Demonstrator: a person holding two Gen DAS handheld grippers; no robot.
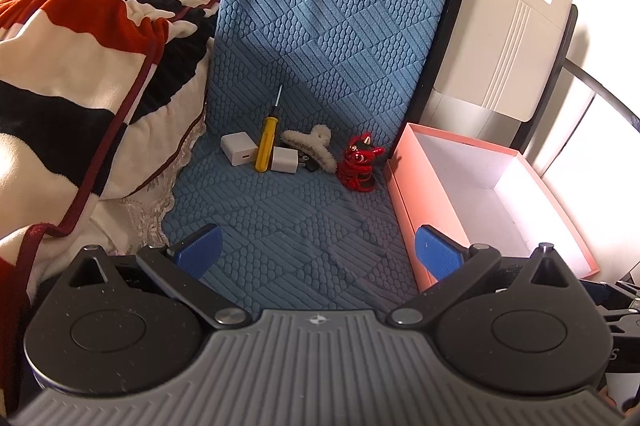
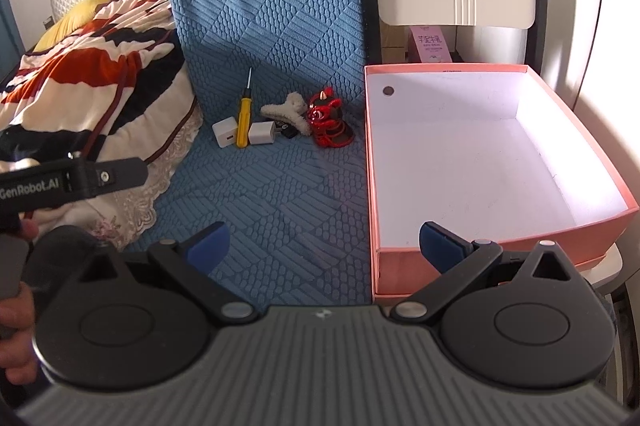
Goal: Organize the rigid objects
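Both tongs are spread wide and hold nothing. From its own camera, the left gripper [image 1: 318, 252] hangs over the blue mat [image 1: 288, 210], its blue pads [image 1: 200, 250] far apart. The right gripper [image 2: 324, 248] is the same, with 1 pad over the mat and the other pad [image 2: 438, 246] in front of the near wall of the pink box [image 2: 472, 258].

On the mat, at 12 o'clock from the left gripper, lies a small group of things. A yellow screwdriver [image 1: 267, 142] points its tip to 12 o'clock and leans across 2 white chargers, the left charger [image 1: 239, 149] at its 9 o'clock and the right charger [image 1: 285, 160] at its 3 o'clock. A fluffy cream clip [image 1: 310, 144] lies just beside the right charger, at its 2 o'clock, partly over a small black thing that I cannot identify. A red figurine [image 1: 359, 162] stands upright at 3 o'clock of the clip, near the box corner.

The box has a white inside [image 2: 480, 162] with no thing in it, and sits at 3 o'clock of the mat. A striped blanket [image 1: 80, 66] lies at 9 o'clock of the mat.
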